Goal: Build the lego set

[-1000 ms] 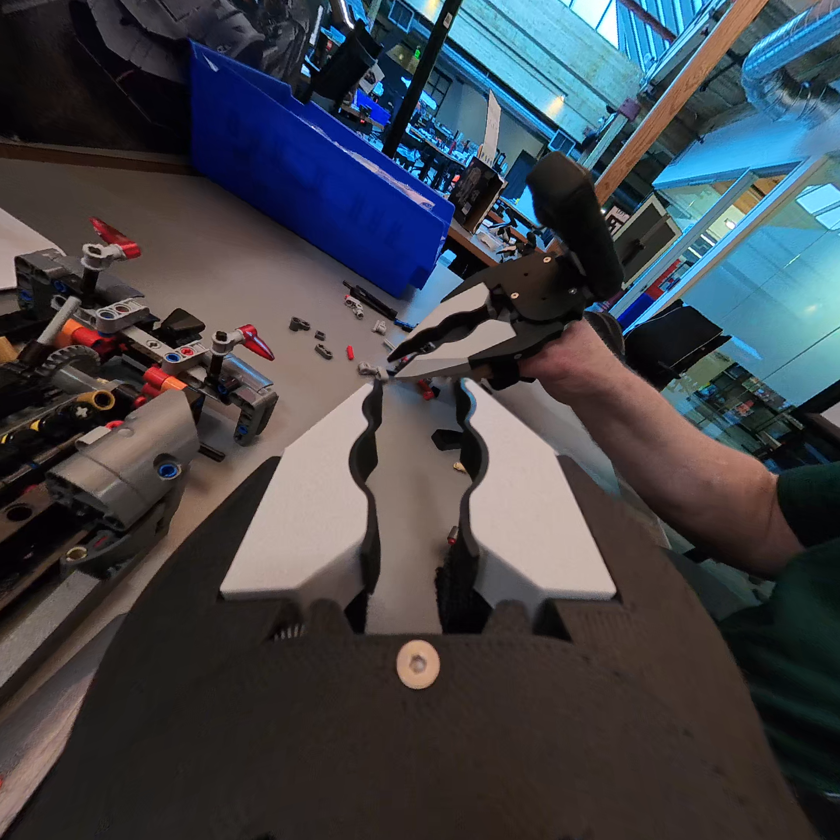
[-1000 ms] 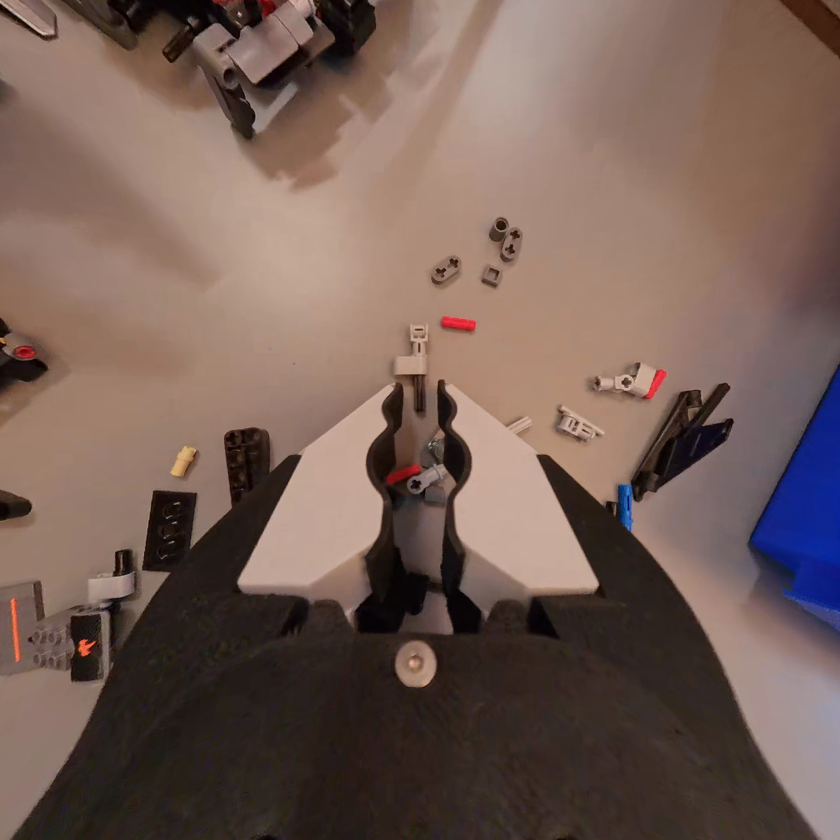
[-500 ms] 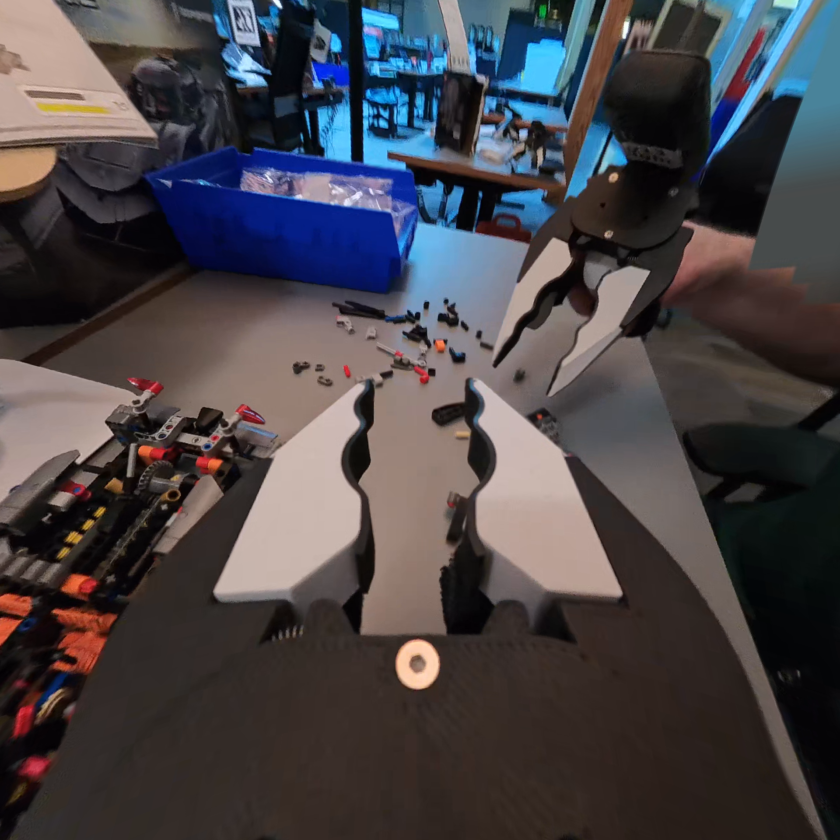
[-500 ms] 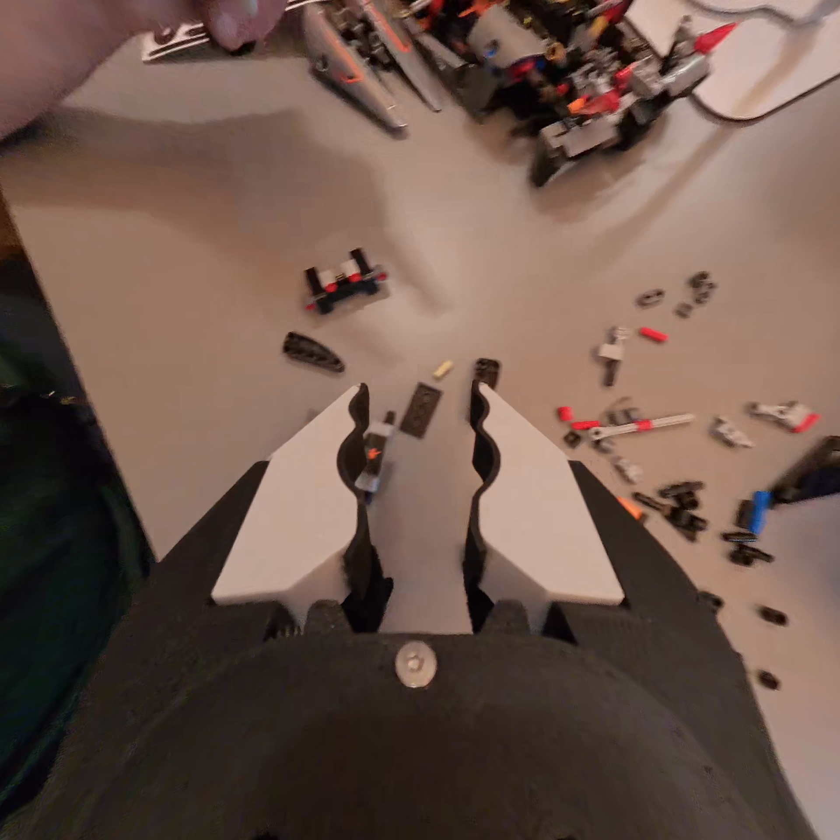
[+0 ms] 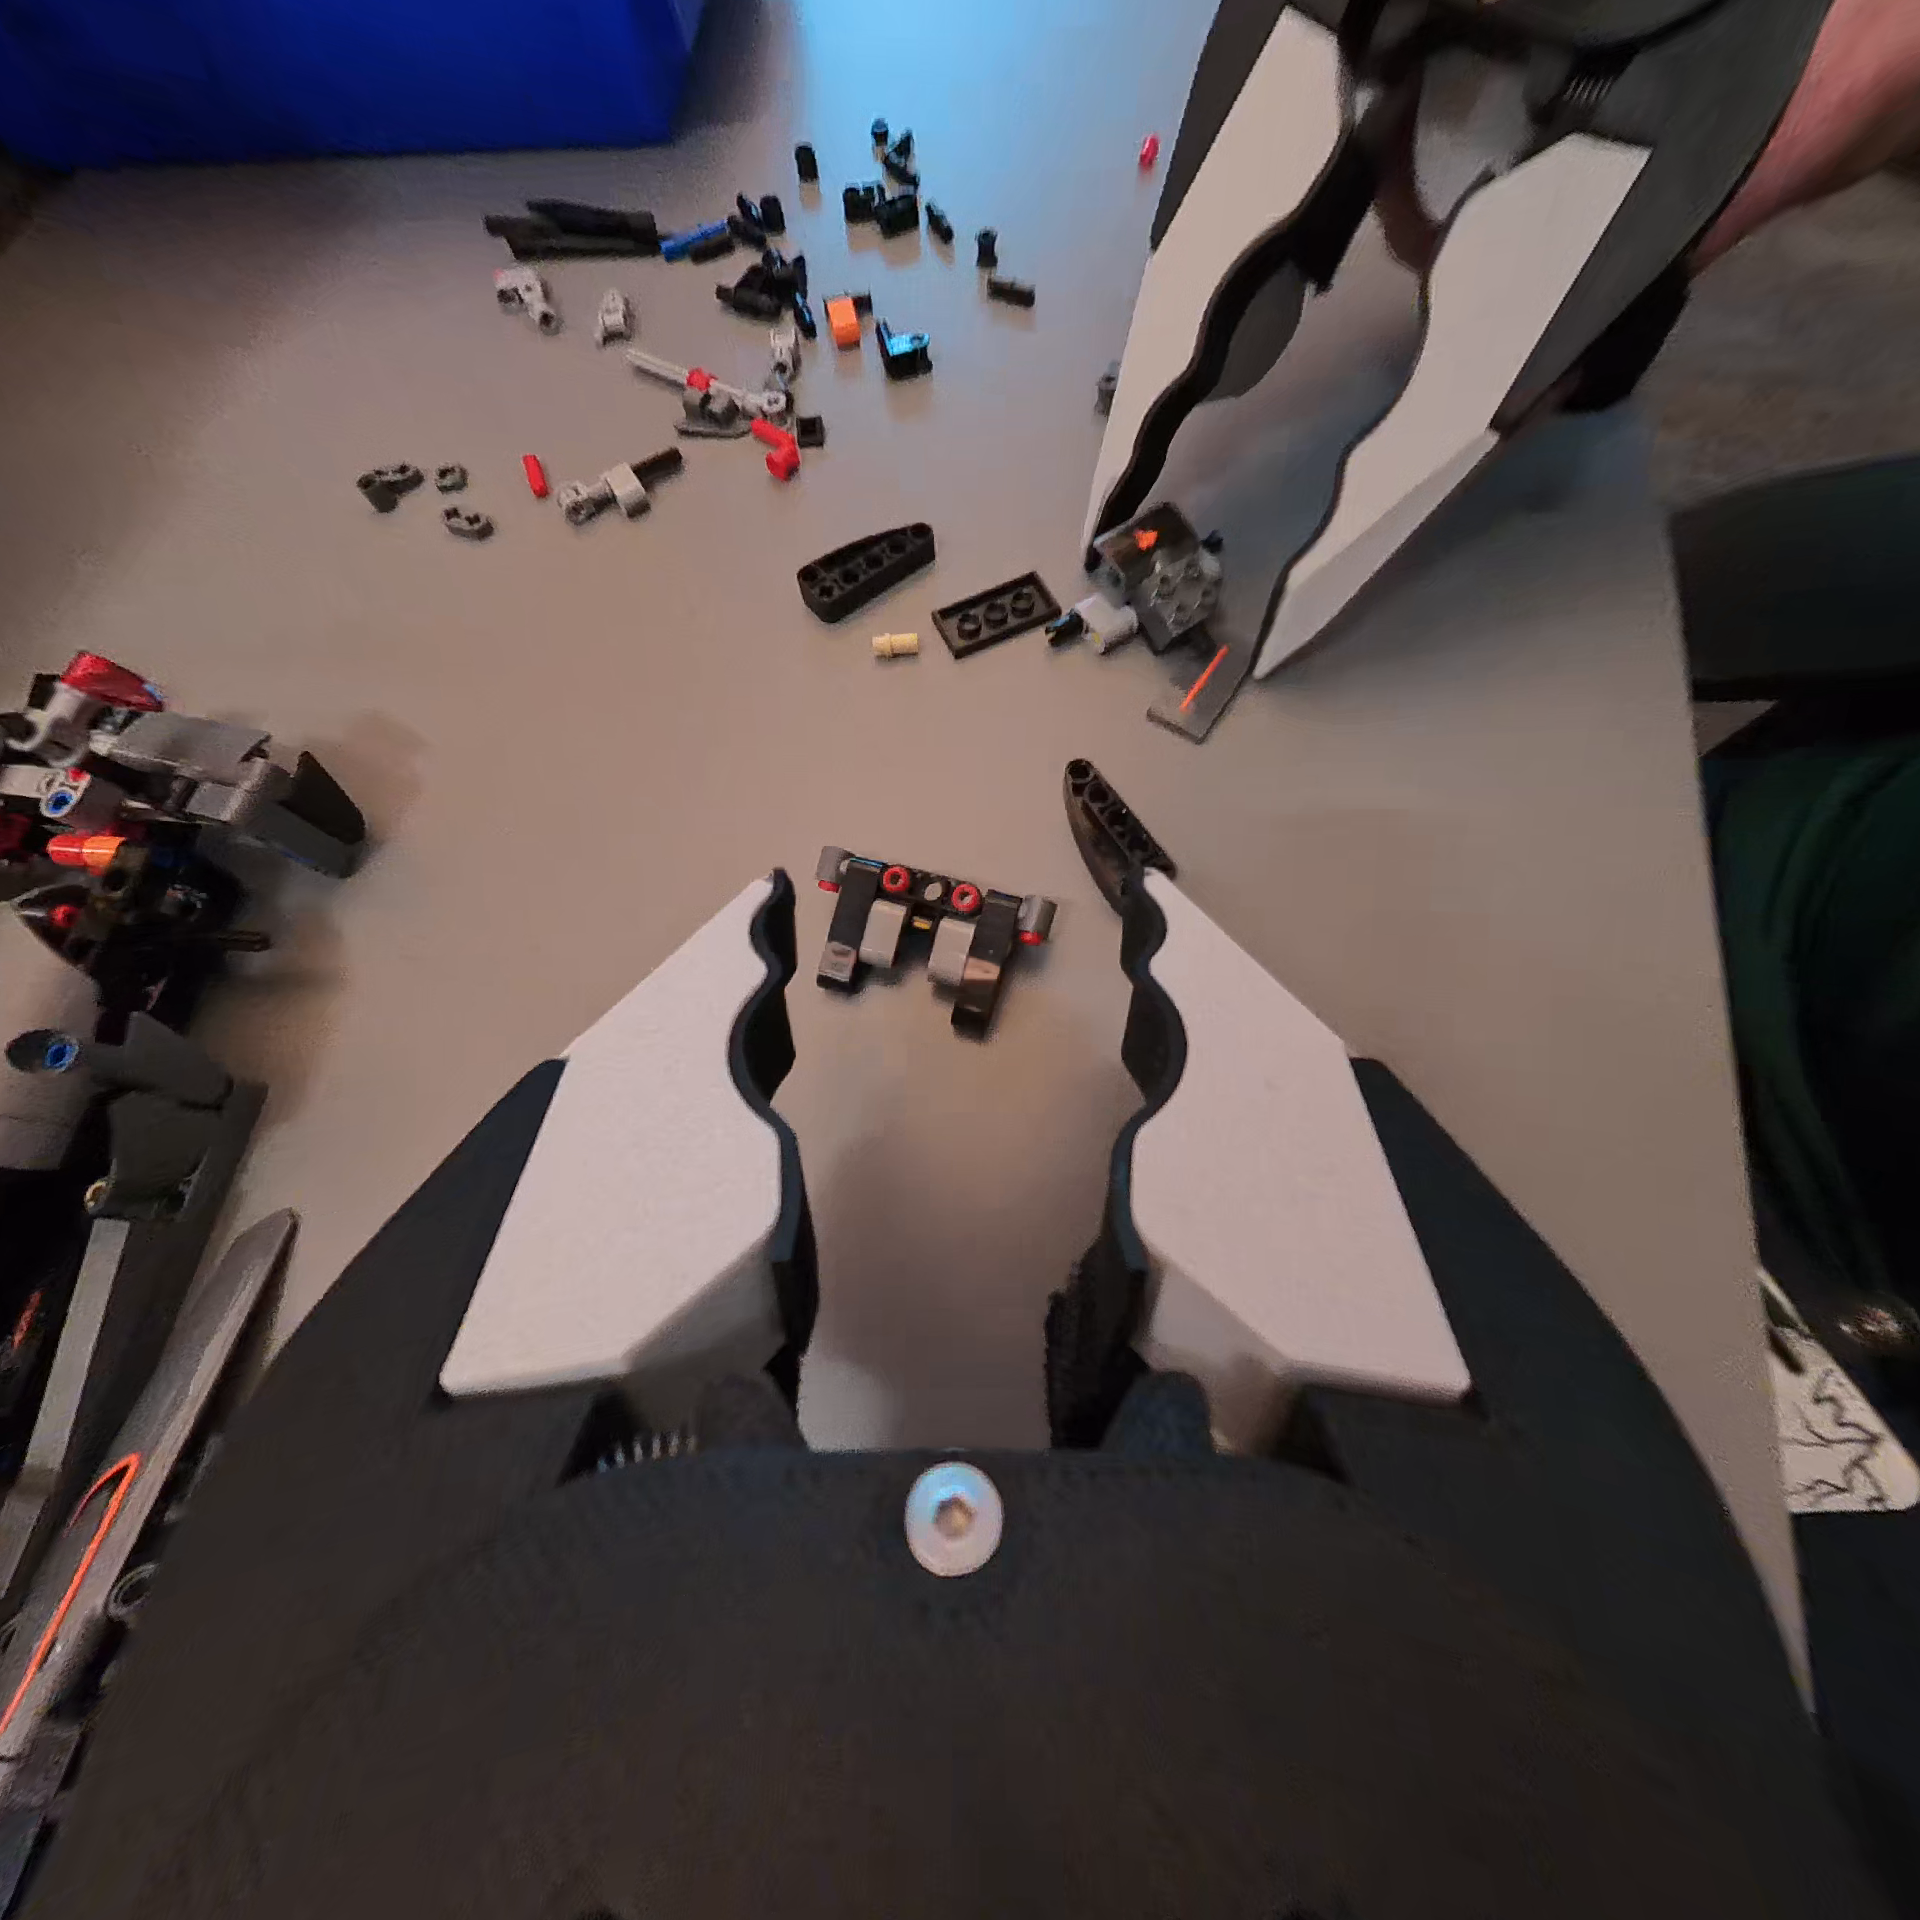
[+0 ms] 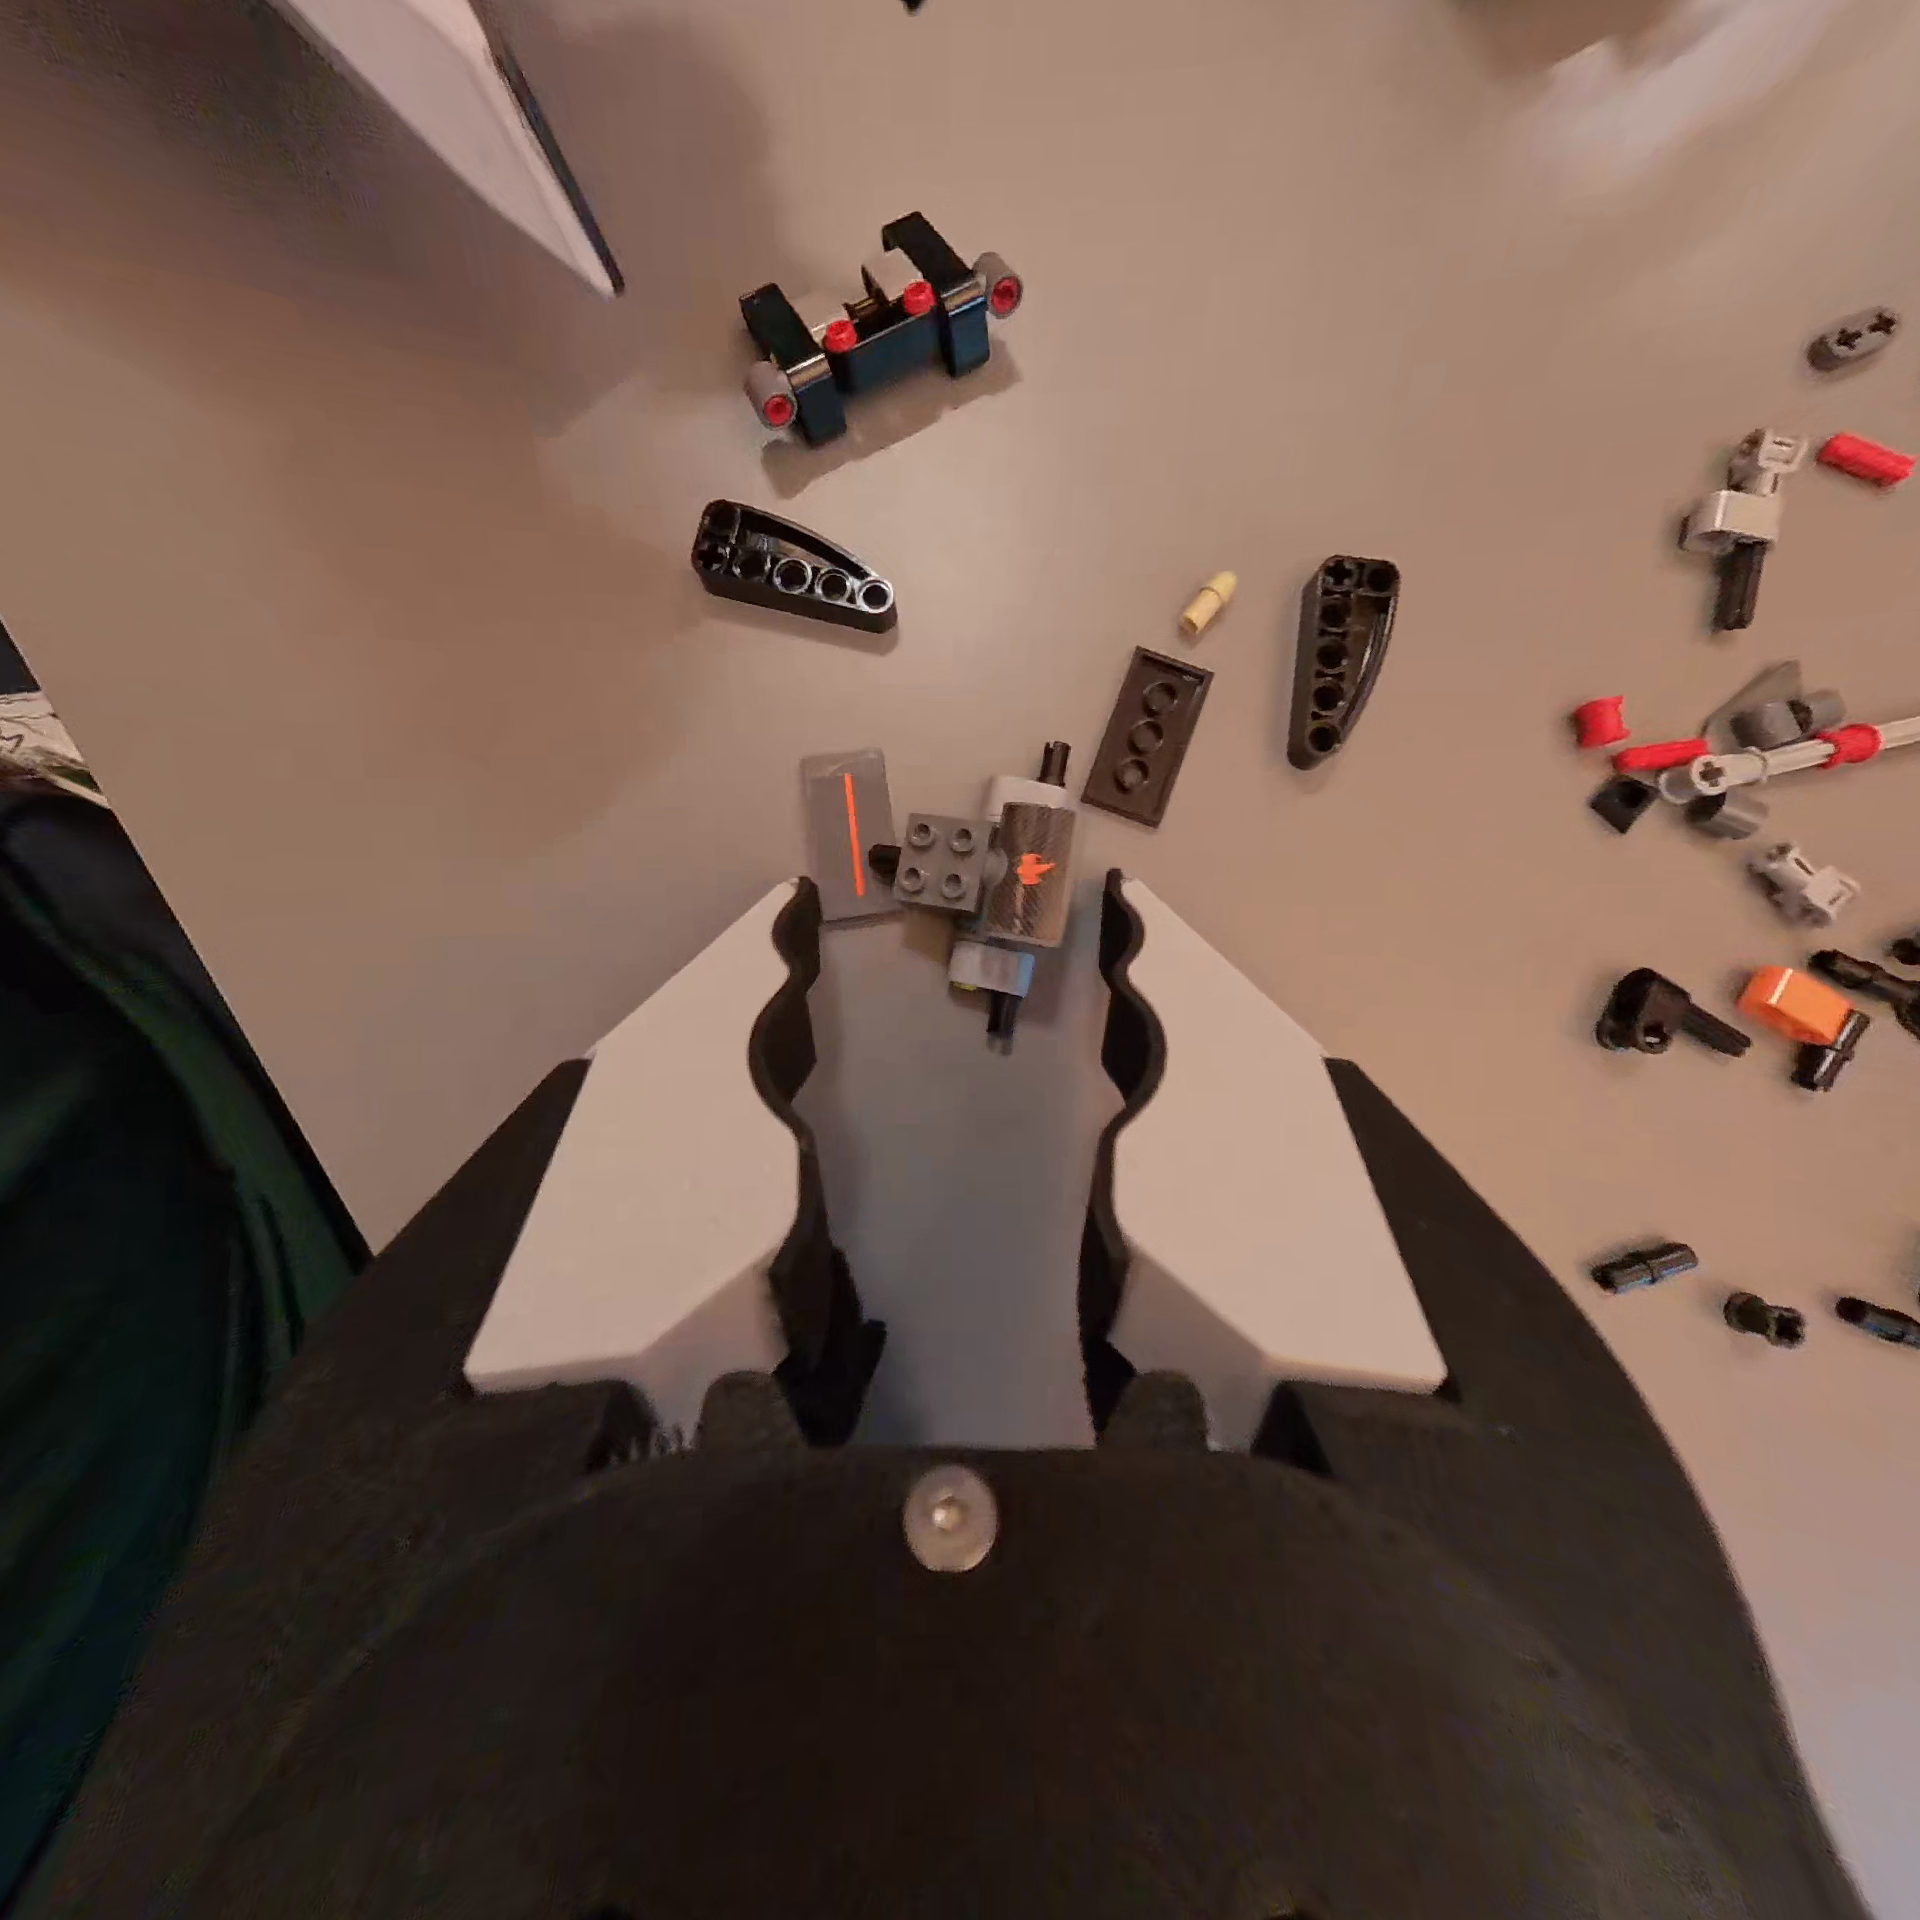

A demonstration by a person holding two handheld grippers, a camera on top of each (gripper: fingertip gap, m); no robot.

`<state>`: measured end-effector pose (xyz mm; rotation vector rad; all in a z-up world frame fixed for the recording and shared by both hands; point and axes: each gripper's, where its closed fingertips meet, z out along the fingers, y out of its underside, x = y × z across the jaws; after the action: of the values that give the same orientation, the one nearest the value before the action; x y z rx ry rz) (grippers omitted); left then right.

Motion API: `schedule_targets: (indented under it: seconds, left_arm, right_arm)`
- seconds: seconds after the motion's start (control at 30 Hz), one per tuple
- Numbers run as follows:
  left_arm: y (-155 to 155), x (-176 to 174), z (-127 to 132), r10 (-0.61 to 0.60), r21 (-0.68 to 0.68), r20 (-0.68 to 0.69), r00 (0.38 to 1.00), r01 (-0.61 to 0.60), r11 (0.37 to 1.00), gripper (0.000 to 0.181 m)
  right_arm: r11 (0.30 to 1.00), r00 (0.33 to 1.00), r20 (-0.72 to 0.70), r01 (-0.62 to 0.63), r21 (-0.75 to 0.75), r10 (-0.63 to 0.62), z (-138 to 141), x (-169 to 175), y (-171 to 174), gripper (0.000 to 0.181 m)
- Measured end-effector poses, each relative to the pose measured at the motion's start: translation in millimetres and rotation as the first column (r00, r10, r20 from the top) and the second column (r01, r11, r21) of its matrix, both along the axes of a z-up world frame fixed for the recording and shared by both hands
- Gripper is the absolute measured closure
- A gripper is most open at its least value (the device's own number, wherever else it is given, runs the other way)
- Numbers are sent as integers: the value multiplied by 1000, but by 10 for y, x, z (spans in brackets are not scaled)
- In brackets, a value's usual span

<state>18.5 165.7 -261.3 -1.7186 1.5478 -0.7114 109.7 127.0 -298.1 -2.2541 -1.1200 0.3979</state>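
Observation:
My left gripper (image 5: pixel 951 894) is open over the grey table, its tips on either side of a small black and grey sub-assembly with red pins (image 5: pixel 928 932). That sub-assembly also shows in the right wrist view (image 6: pixel 881 330). My right gripper (image 6: pixel 954 883) is open, its tips just short of a small grey assembly with an orange mark (image 6: pixel 977 871) and a grey tile with an orange line (image 6: pixel 850 834). In the left wrist view the right gripper (image 5: pixel 1184 603) stands over that same grey assembly (image 5: pixel 1155 584). Neither gripper holds anything.
The large partly built model (image 5: pixel 135 831) lies at the left. Loose pieces are scattered: black curved panels (image 6: pixel 795 566) (image 6: pixel 1340 657), a black plate (image 6: pixel 1146 736), a tan pin (image 6: pixel 1208 602), an orange piece (image 6: pixel 1792 1003). A blue bin (image 5: pixel 332 73) stands at the back. The table edge (image 5: pixel 1704 935) is on the right.
Both grippers have tilted down toward the table and come lower. The left now frames the black sub-assembly; the right left the axle pieces and now frames the grey assembly. Both opened wider.

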Motion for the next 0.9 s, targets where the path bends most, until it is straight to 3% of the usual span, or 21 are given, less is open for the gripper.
schedule_targets:
  seconds: [0.2,0.3,0.47,0.57,0.63,0.77,0.9]
  left_arm:
    - [47,51,-80,34,-16,1,999,-34,999,118]
    - [107,30,-23,60,-12,22,998,-59,998,117]
    - [258,1,69,104,-31,84,991,-102,994,119]
    - [353,-20,101,124,-15,91,988,-123,992,120]
    - [382,-38,116,132,-14,95,987,-131,991,120]
    - [433,-89,113,149,-17,111,983,-148,989,121]
    - [460,-117,134,155,-26,132,979,-153,988,122]
  right_arm:
    - [1000,1000,-26,-14,3,14,8,-13,47,137]
    - [999,994,-101,-38,23,40,192,-30,126,124]
    - [991,998,-40,54,120,-50,380,243,836,138]
    - [993,995,-47,91,76,-87,345,269,1255,143]
    - [992,994,38,101,78,-104,259,327,1439,148]
    - [996,988,125,90,16,-91,45,357,1536,159]
    - [996,988,121,95,6,-95,0,367,1544,179]
